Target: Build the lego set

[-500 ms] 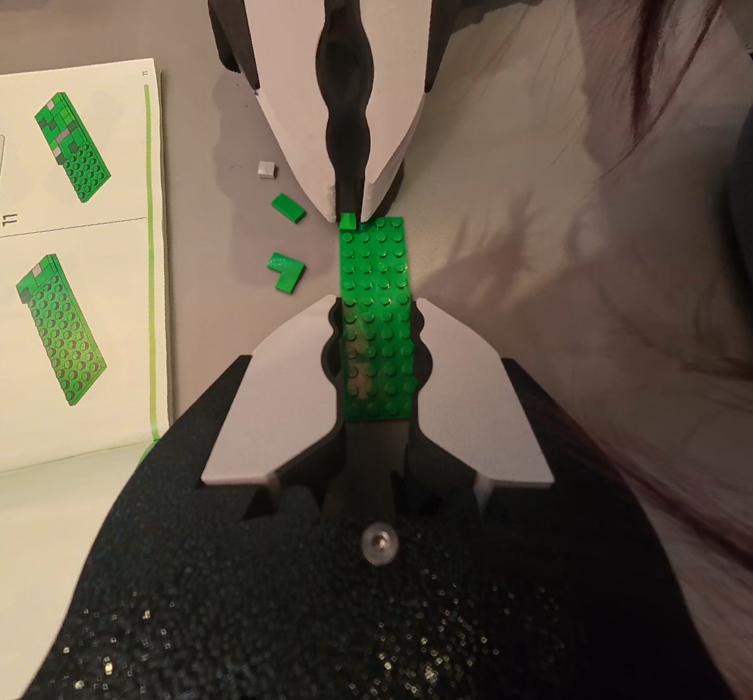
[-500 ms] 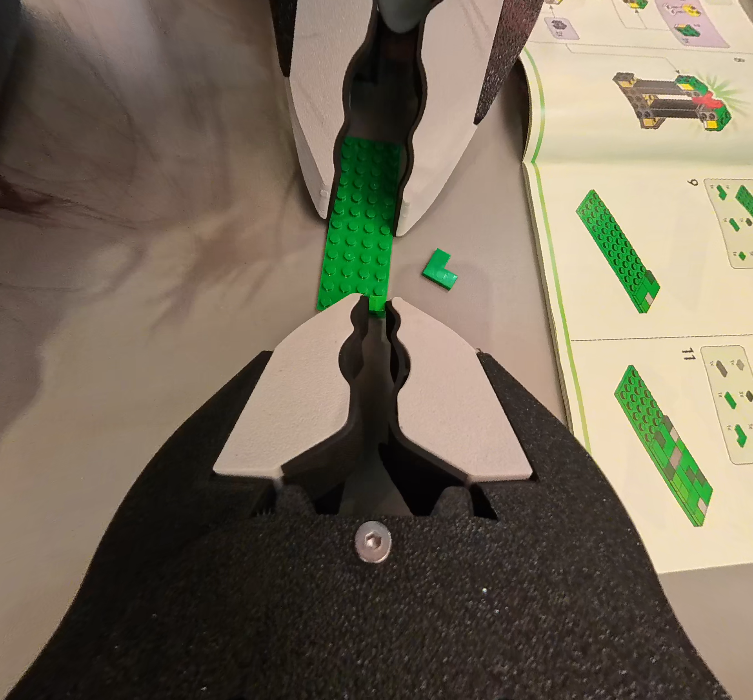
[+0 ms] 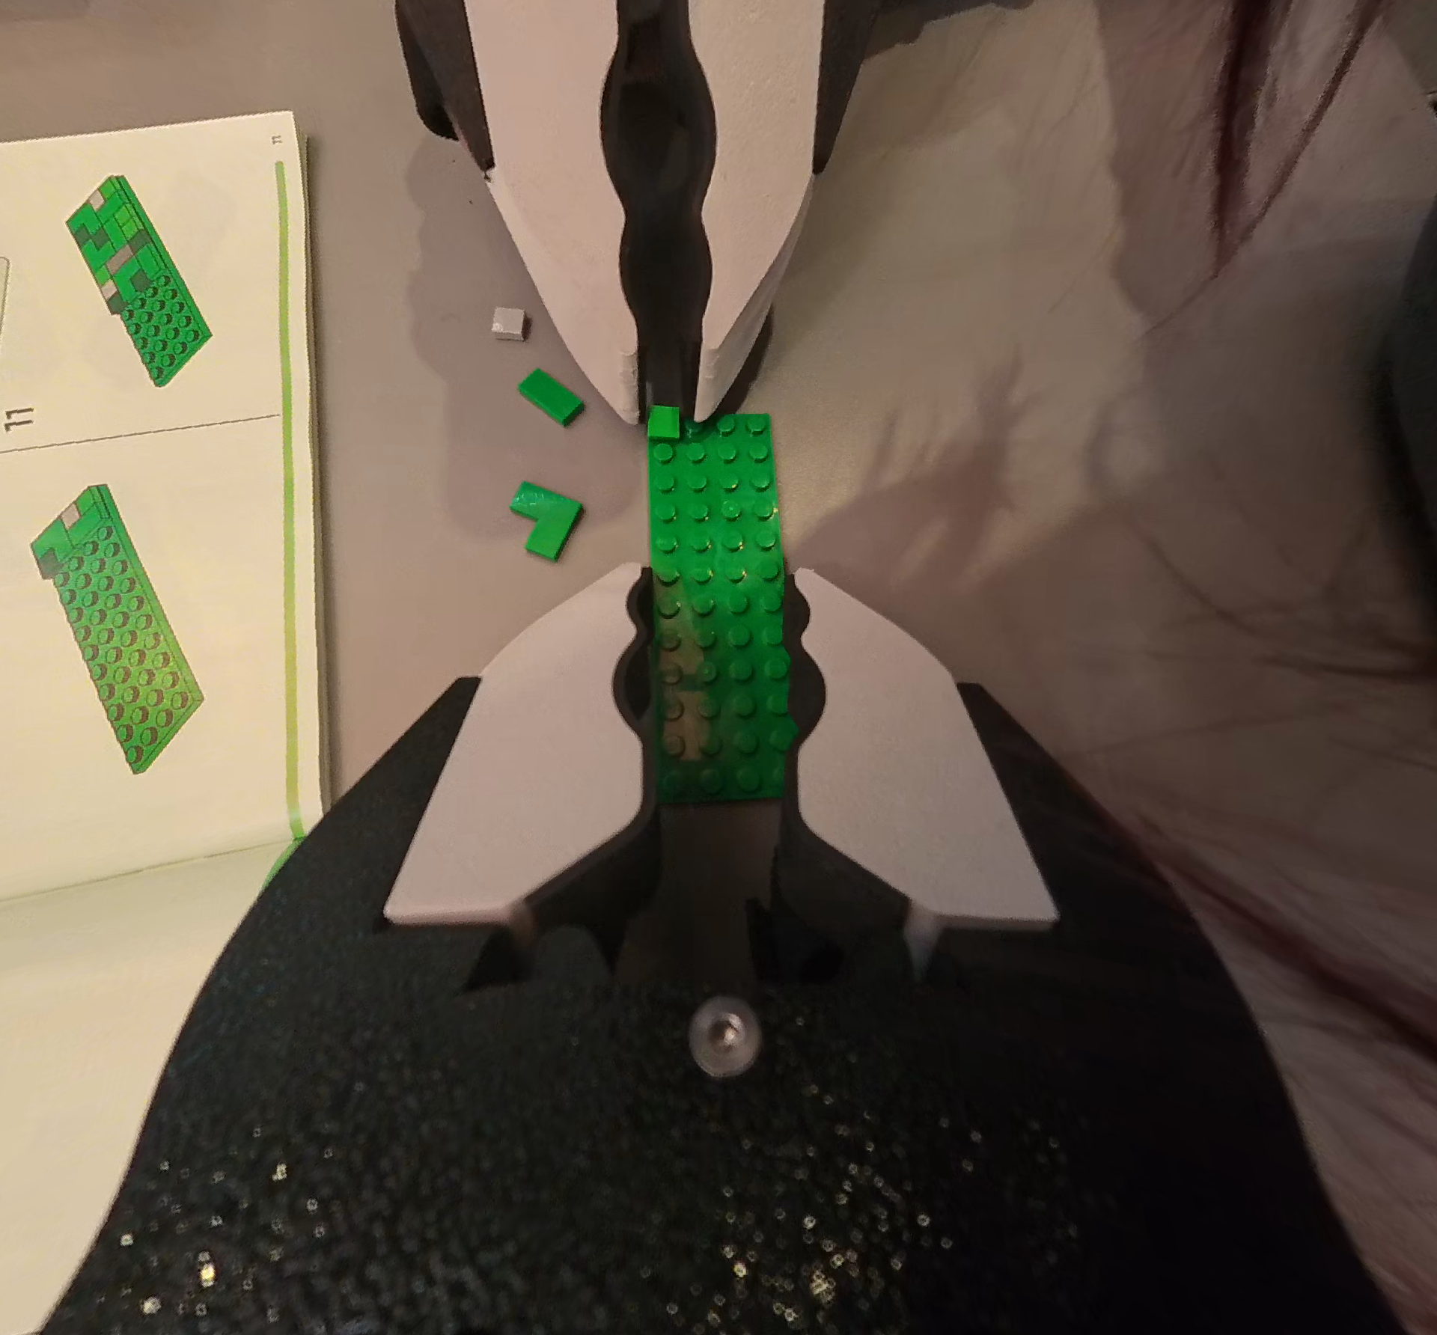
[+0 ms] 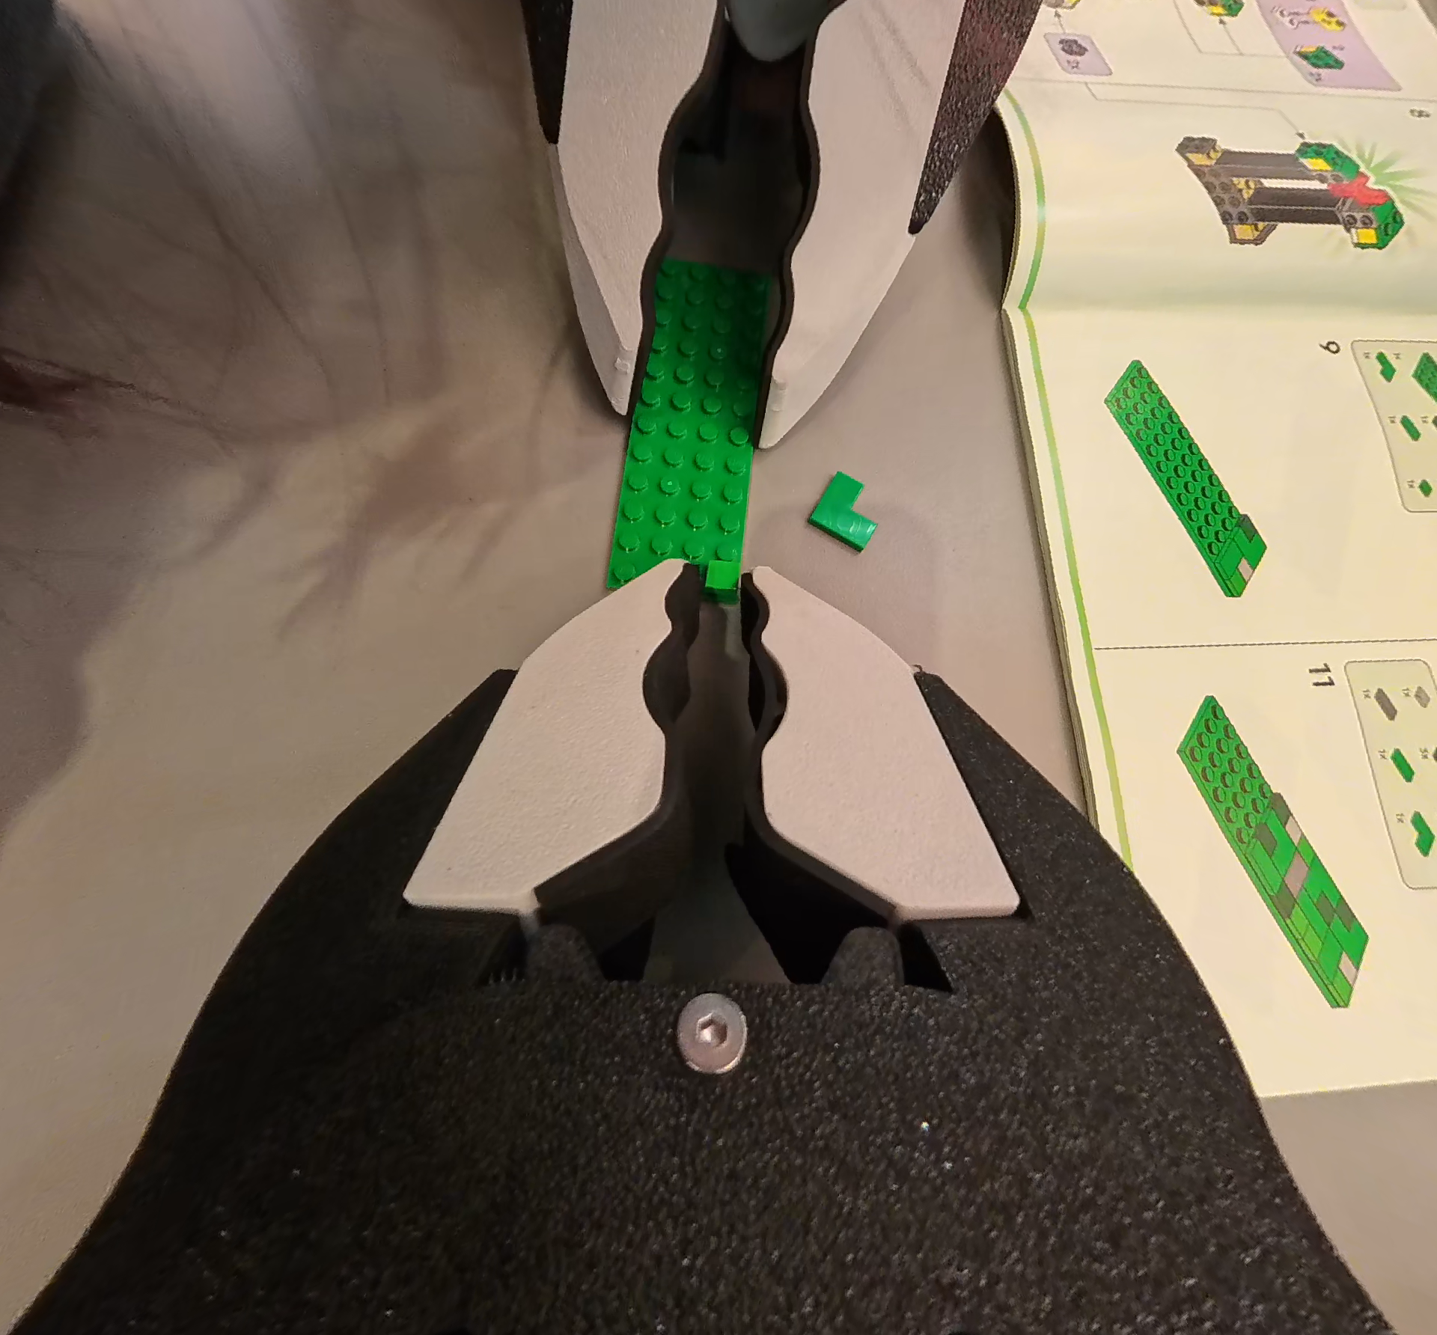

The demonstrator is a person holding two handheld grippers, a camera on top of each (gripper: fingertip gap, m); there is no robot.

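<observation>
I see a plain grey desk point(image 3: 972, 302) with a matte top, crossed by soft shadows. A long green studded plate point(image 3: 719, 598) lies flat on it at the centre of my left wrist view, running from 6 toward 12 o'clock. A small green square tile point(image 3: 663, 421) sits at the plate's far left corner. Just beside the plate, toward 9 o'clock, lies a green L-shaped tile point(image 3: 547, 520). Beyond that, toward 11 o'clock, lie a green rectangular tile point(image 3: 550, 396) and a small grey square tile point(image 3: 509, 323), each apart from the others. An open instruction booklet point(image 3: 155, 520) lies flat at 9 o'clock, reaching the edge of view.
</observation>
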